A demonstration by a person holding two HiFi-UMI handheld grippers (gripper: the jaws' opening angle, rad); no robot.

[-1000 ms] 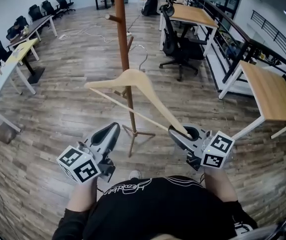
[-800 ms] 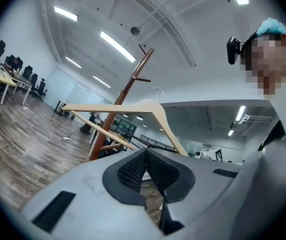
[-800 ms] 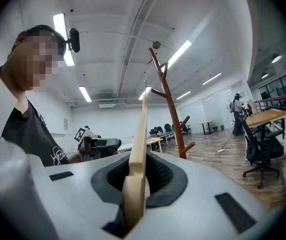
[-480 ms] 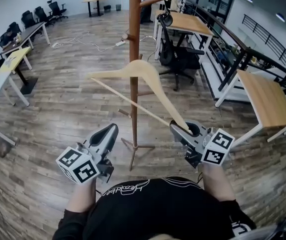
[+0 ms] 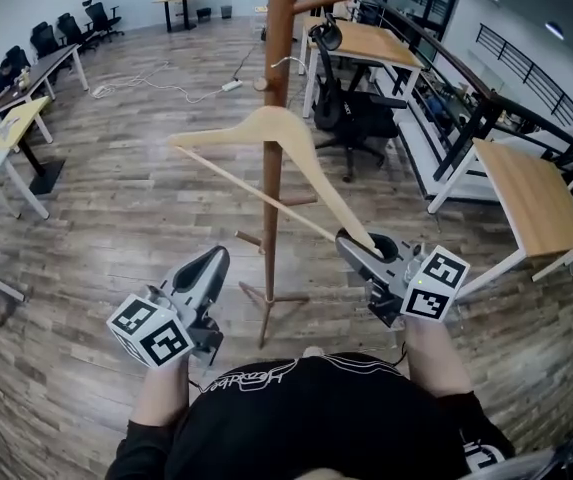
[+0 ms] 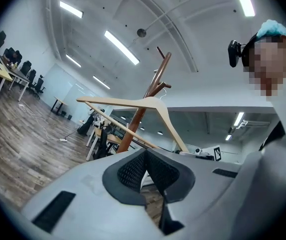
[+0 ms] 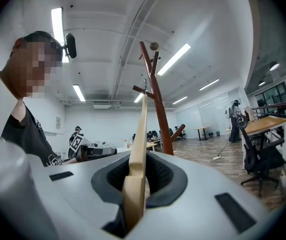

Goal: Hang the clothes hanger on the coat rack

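Note:
A wooden clothes hanger (image 5: 311,178) is held out in front of me, tilted, with its apex right beside the pole of the brown coat rack (image 5: 278,88). My right gripper (image 5: 359,251) is shut on the end of the hanger's right arm. The right gripper view shows the hanger (image 7: 140,144) edge-on between the pads, with the coat rack (image 7: 158,114) just behind it. My left gripper (image 5: 212,266) hangs low to the left of the pole, shut and empty. In the left gripper view the hanger (image 6: 155,105) crosses the coat rack (image 6: 150,94).
The rack's splayed feet (image 5: 266,296) stand on the wood floor just ahead of me. A black office chair (image 5: 358,113) and wooden desks (image 5: 528,190) are to the right. More desks (image 5: 11,118) line the left, and a cable (image 5: 166,88) lies on the floor.
I have come closer to the coat rack, which now looms larger. Both grippers moved forward with me, and the hanger's apex went from well short of the pole to right beside it.

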